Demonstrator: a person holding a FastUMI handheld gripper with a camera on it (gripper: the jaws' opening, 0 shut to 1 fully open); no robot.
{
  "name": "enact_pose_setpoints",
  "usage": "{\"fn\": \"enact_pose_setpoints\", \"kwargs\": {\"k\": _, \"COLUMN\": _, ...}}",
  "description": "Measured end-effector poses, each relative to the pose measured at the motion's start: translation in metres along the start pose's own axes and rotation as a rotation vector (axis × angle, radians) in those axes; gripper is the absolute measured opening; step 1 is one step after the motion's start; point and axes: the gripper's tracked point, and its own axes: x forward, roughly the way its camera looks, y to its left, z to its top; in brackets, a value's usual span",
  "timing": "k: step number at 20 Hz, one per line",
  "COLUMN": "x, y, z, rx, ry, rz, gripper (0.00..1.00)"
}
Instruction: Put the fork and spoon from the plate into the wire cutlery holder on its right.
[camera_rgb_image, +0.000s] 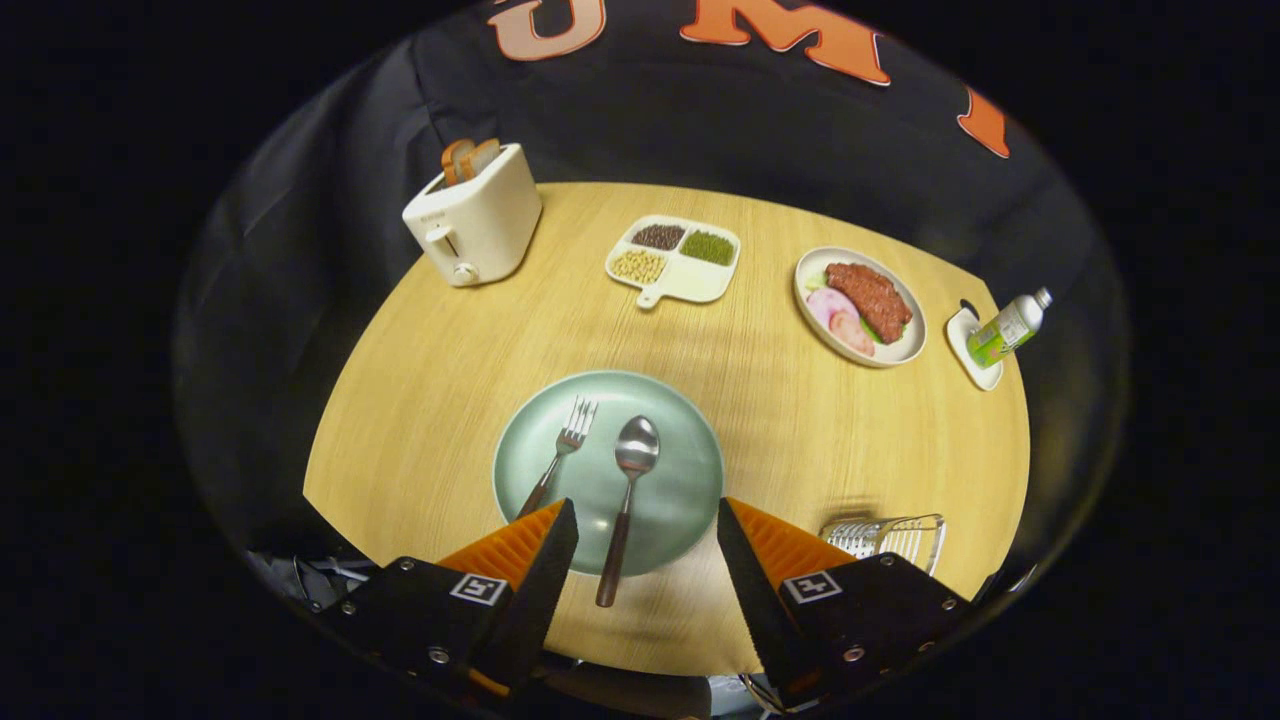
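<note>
Fork (562, 455) left on the plate (680, 440), spoon (627, 500) at centre, its handle over the plate's near rim. Gripper (647, 520) spread wide, empty, fingers straddling the spoon handle, likely lining up a grab. Wire holder (905, 535) right of the plate, nothing visible in it.

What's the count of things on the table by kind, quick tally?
Cutlery: 2, fork and spoon, both on the green plate, between the open tongs
Dishes: 4, green plate, meat plate, divided bean tray, small white dish
Toaster: 1
Bottle: 1
Wire cutlery holder: 1
Total: 9
</note>
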Motion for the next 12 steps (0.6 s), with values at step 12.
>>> {"fn": "enact_pose_setpoints", "kwargs": {"k": 12, "x": 0.073, "y": 0.018, "z": -0.039, "rx": 0.038, "ry": 0.326, "rz": 0.026, "gripper": 0.47}}
